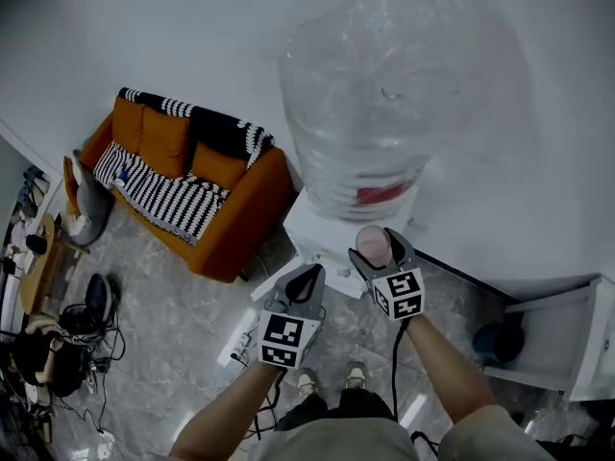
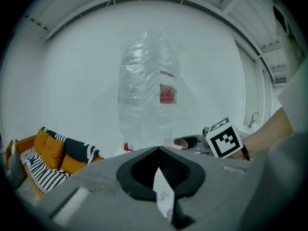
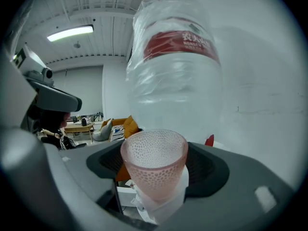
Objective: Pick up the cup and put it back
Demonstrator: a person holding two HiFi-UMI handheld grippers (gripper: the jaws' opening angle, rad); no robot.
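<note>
Plastic-wrapped water bottle [image 1: 384,94] looms far centre, orange sofa [image 1: 183,176] far left. My right gripper [image 1: 377,248], jaws wide, clamps pink cup [image 3: 154,162] near bottle base. Left gripper [image 1: 307,277] empty, jaws together.

Rendering dim, cool and desaturated in the head view, darkening toward its corners. Bending straight lines and vignetting to black around both gripper views. Drawing light from a ceiling strip lamp [image 3: 71,32] at upper left of the right gripper view. Catching soft glare on the wrapped water bottle [image 3: 175,71]; resolving the cup [image 3: 154,162] and its dotted texture sharply.
</note>
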